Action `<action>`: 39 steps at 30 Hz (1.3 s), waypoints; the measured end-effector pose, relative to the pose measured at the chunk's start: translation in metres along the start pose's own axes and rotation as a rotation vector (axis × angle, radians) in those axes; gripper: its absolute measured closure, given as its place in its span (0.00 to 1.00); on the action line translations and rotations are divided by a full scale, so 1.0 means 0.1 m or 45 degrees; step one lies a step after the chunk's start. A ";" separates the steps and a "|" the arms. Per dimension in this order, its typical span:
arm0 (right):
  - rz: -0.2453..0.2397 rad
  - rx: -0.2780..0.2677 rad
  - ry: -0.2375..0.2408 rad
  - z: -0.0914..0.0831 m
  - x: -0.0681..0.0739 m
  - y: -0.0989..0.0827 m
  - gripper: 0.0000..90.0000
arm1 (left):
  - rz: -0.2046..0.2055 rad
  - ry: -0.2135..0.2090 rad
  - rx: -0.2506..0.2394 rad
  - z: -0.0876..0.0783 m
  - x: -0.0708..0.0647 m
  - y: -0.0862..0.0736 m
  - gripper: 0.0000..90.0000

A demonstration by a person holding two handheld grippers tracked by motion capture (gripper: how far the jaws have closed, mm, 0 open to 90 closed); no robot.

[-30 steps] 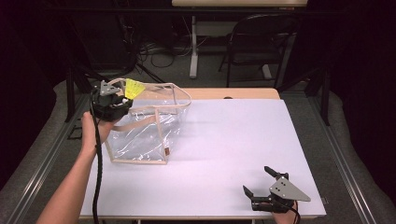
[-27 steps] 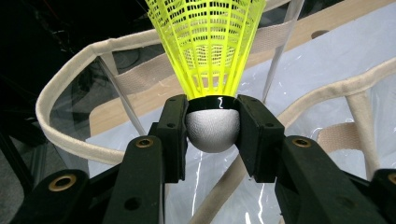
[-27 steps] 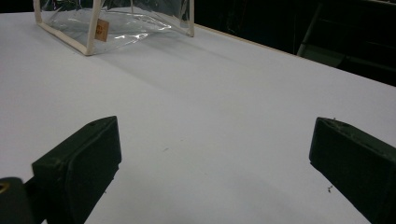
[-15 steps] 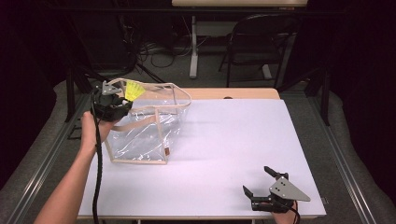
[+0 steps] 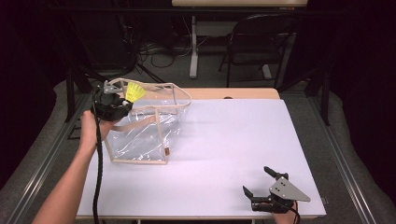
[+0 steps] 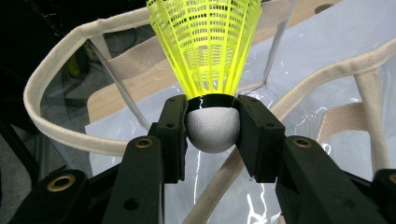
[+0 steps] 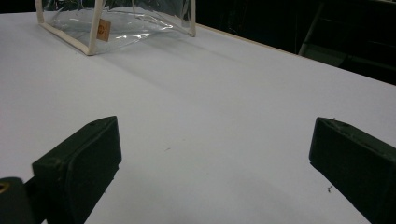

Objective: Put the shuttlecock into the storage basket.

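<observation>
A yellow shuttlecock (image 6: 205, 51) with a white rounded cork (image 6: 212, 128) sits between my left gripper's pads; the left gripper (image 6: 212, 135) is shut on that cork. In the high view the left gripper (image 5: 122, 99) holds the shuttlecock (image 5: 135, 91) above the mouth of a clear plastic tote bag (image 5: 140, 135) with beige trim and handles, at the table's left. My right gripper (image 5: 259, 181) rests near the table's front right edge, jaws wide open and nothing between them. Its own view shows the right gripper (image 7: 215, 158) over bare white table, with the bag (image 7: 116, 18) far off.
The white table top (image 5: 224, 140) has a wooden strip along its far edge. A dark chair (image 5: 261, 42) and a desk leg (image 5: 193, 46) stand beyond the table amid cables on the floor. A black cable (image 5: 98, 177) trails along the left forearm.
</observation>
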State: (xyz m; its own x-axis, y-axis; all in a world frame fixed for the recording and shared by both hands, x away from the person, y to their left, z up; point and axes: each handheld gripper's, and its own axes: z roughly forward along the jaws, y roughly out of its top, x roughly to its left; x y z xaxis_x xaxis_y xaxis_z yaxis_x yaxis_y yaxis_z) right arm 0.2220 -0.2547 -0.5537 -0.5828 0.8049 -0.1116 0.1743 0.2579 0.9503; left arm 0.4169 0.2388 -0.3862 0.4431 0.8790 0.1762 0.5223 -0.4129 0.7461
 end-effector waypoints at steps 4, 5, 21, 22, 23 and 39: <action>-0.002 -0.002 0.003 0.00 0.00 0.00 0.02 | 0.003 0.000 0.001 0.00 -0.01 0.00 0.71; -0.002 -0.001 0.002 0.00 0.00 0.00 0.02 | 0.004 0.000 0.003 0.00 -0.01 0.00 0.71; 0.002 0.002 0.003 0.00 0.00 0.00 0.02 | 0.012 0.018 -0.007 -0.02 -0.01 0.00 0.67; 0.001 0.003 0.002 0.00 0.00 0.00 0.02 | 0.013 0.014 -0.012 -0.03 -0.02 0.01 0.66; 0.001 0.003 0.003 0.00 0.00 0.00 0.02 | 0.018 0.015 -0.017 -0.03 -0.02 0.01 0.64; 0.008 0.003 0.012 0.00 -0.01 -0.01 0.02 | 0.038 -0.073 -0.137 -0.16 -0.15 -0.04 0.17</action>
State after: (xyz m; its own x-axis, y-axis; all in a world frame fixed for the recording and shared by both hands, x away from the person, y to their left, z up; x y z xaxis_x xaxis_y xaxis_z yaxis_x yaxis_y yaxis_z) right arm 0.2220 -0.2555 -0.5540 -0.5890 0.8015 -0.1030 0.1799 0.2544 0.9502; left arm 0.3964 0.2307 -0.3819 0.5001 0.8501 0.1649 0.4284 -0.4083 0.8061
